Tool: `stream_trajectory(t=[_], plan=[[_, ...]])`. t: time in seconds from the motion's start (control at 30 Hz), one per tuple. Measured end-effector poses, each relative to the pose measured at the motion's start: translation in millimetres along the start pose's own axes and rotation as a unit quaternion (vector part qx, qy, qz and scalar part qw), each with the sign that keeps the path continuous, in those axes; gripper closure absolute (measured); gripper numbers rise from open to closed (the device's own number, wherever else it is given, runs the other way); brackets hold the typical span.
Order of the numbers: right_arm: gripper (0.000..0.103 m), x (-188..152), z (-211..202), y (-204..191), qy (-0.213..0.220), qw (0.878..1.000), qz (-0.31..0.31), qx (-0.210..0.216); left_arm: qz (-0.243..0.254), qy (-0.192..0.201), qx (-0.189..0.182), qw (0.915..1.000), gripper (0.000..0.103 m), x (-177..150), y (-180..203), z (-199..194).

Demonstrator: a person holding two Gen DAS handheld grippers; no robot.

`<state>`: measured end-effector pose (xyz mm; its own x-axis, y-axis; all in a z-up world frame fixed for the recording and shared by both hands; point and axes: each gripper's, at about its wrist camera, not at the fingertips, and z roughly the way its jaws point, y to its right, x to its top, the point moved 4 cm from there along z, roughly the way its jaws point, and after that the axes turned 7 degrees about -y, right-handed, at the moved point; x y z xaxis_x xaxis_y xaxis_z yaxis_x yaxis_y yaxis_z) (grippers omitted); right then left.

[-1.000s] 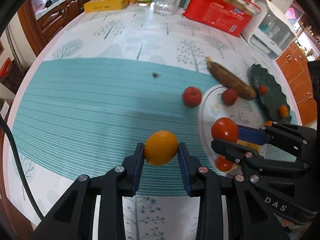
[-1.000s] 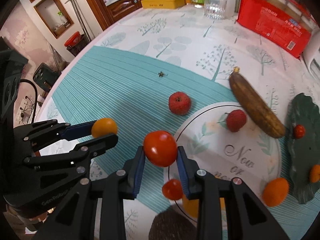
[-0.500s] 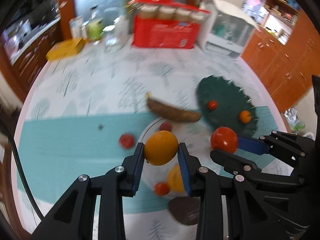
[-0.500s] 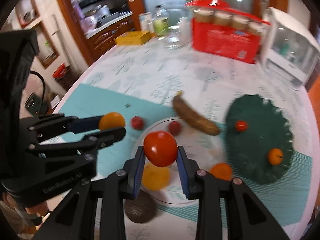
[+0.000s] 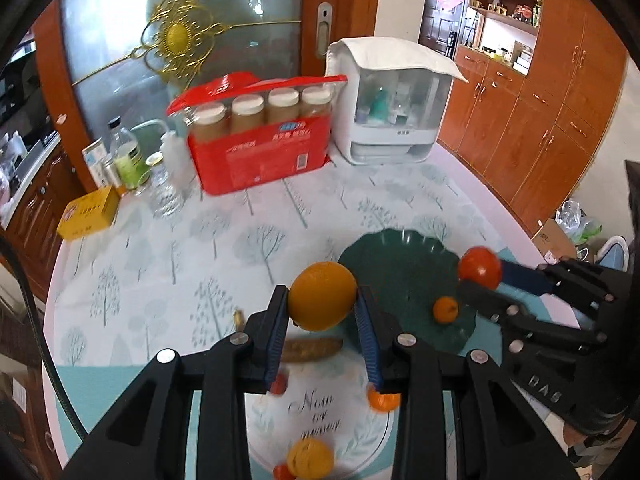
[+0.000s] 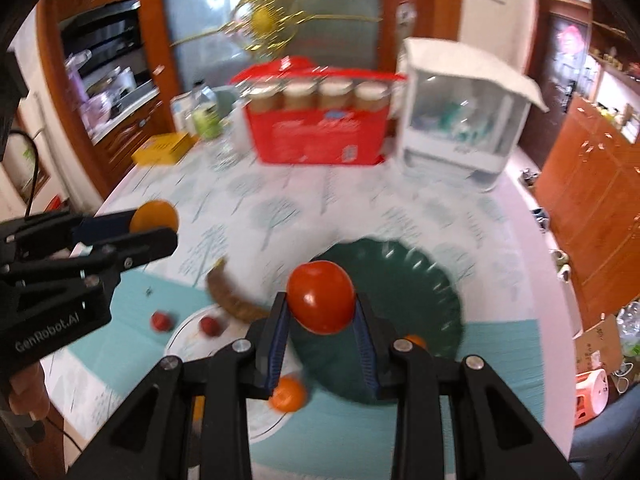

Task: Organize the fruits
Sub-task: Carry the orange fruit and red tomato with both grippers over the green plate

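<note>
My left gripper [image 5: 322, 316] is shut on an orange [image 5: 322, 296] and holds it in the air over the table. My right gripper [image 6: 320, 316] is shut on a red tomato [image 6: 321, 297], above the near edge of the dark green leaf-shaped plate [image 6: 404, 280]. The green plate [image 5: 400, 268] holds a small orange fruit [image 5: 445, 309]. The white round plate [image 5: 320, 412] lies below my left gripper with an orange fruit [image 5: 310, 458] on it. A brown banana [image 6: 232, 298] lies by the white plate [image 6: 188, 340].
A red box of jars [image 5: 260, 148], a white appliance [image 5: 392, 108], bottles [image 5: 124, 156] and a yellow box [image 5: 88, 212] stand at the table's far side. Small red fruits [image 6: 162, 321] lie on the teal mat [image 6: 136, 300]. Wooden cabinets [image 5: 540, 120] stand to the right.
Both grippers have risen and swung to the right with their fruit still held. The green plate now lies straight ahead of them, and the white plate has dropped low in both views.
</note>
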<state>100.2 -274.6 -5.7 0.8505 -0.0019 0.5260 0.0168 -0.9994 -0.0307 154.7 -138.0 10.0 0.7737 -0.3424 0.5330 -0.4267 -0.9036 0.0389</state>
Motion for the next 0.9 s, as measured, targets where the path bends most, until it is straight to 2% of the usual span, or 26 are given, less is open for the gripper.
stream_trajectory(t=[0.17, 0.33, 0.63, 0.9], plan=[[0.071, 26, 14, 31, 0.001, 0.999, 0.035, -0.017, 0.002, -0.008, 0.003, 1.0000, 0.071, 29, 11, 30], [0.071, 33, 44, 56, -0.020, 0.997, 0.066, -0.030, 0.002, -0.033, -0.001, 0.9994, 0.071, 41, 20, 75], [0.071, 9, 118, 77, -0.098, 0.988, 0.115, -0.022, 0.011, -0.105, -0.018, 0.9943, 0.071, 30, 34, 163], [0.071, -20, 168, 86, -0.154, 0.977, 0.143, -0.023, 0.018, -0.140, -0.038, 0.9892, 0.071, 18, 46, 214]])
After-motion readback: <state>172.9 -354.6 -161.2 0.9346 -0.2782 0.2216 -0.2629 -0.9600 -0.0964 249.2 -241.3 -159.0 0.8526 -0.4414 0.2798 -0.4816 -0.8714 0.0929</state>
